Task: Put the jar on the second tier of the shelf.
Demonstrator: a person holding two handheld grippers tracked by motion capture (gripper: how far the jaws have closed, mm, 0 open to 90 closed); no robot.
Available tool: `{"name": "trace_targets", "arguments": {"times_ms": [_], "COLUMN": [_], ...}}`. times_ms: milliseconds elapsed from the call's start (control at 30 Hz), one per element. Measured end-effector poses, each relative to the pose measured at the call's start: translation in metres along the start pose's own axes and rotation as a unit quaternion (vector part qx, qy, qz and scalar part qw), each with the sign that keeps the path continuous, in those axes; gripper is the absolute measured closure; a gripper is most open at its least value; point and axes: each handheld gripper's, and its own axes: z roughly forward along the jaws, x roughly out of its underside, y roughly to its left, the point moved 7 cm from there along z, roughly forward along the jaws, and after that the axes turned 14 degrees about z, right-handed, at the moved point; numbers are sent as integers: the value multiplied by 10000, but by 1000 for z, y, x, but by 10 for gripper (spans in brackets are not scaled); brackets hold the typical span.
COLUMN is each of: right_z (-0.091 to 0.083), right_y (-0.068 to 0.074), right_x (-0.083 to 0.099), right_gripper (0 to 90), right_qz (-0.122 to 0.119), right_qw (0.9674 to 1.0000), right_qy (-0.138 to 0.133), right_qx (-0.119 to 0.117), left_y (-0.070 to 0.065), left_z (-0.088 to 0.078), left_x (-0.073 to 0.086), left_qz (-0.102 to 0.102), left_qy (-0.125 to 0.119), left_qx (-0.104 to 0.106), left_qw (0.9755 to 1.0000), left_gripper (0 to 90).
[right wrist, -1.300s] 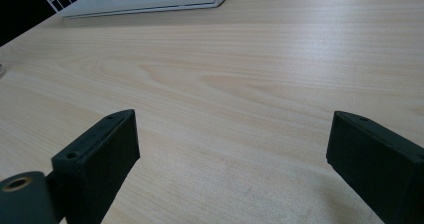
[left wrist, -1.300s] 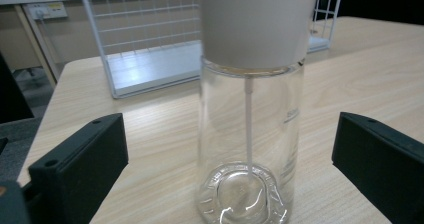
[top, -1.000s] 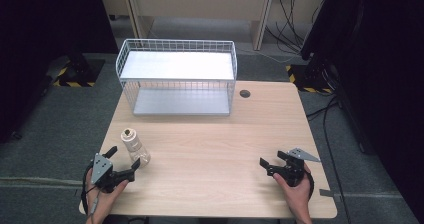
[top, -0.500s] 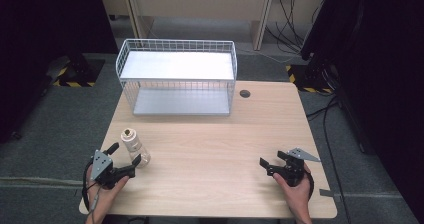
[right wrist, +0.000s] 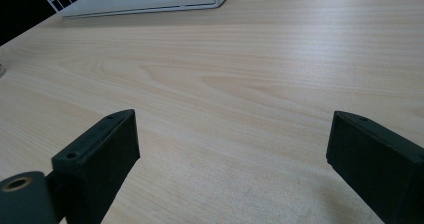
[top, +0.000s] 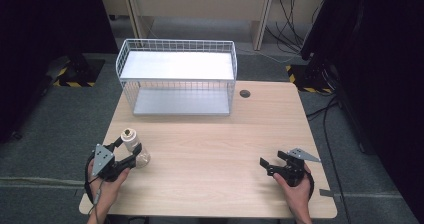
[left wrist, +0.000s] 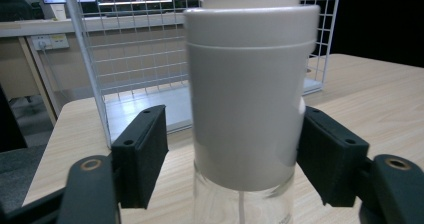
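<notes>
So the left tool [left wrist: 235, 149] has just been closing around the bottle [left wrist: 247, 109], with a small gap left of it; looks close to lifting. Right tool [top: 280, 166] sits wide open, idle.

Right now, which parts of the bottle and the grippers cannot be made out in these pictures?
- Bottle top and base: cut off by the left gripper view's edges.
- Left gripper: left pad stands apart; right pad's contact hidden behind the bottle.
- Bottle label: too small in the high view.
- Right gripper: its body lies below the frame edge.
</notes>
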Motion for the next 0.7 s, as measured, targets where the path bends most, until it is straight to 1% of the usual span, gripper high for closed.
{"name": "trace_targets", "arguments": {"times_ms": [100, 200, 233, 467, 600, 633, 700], "right_z": [0, 0, 0, 0, 0, 0, 0], "right_y": [0, 0, 0, 0, 0, 0, 0], "right_x": [0, 0, 0, 0, 0, 0, 0], "right_gripper": [70, 70, 70, 70, 70, 70, 71], "right_qz": [2, 0, 0, 4, 4, 3, 7], "right_qw": [10000, 10000, 10000, 10000, 10000, 10000, 10000], "right_qy": [12, 3, -4, 6, 14, 13, 10], "right_qx": [3, 2, 1, 0, -1, -1, 2], "left_y": [-1, -3, -3, -2, -1, 0, 1], "left_z": [1, 2, 2, 4, 4, 3, 3], "left_x": [-1, -2, -2, -3, -4, -6, -9], "left_qz": [56, 53, 22, -50, -195, -188, -111], "left_qy": [9, -20, -30, 14, -38, -47, -62], "left_qx": [51, 113, 109, 63, 66, 61, 25], "left_qw": [10000, 9999, 9999, 10000, 9998, 9998, 9999], "left_gripper": [378, 437, 455, 458, 459, 459, 458]}}
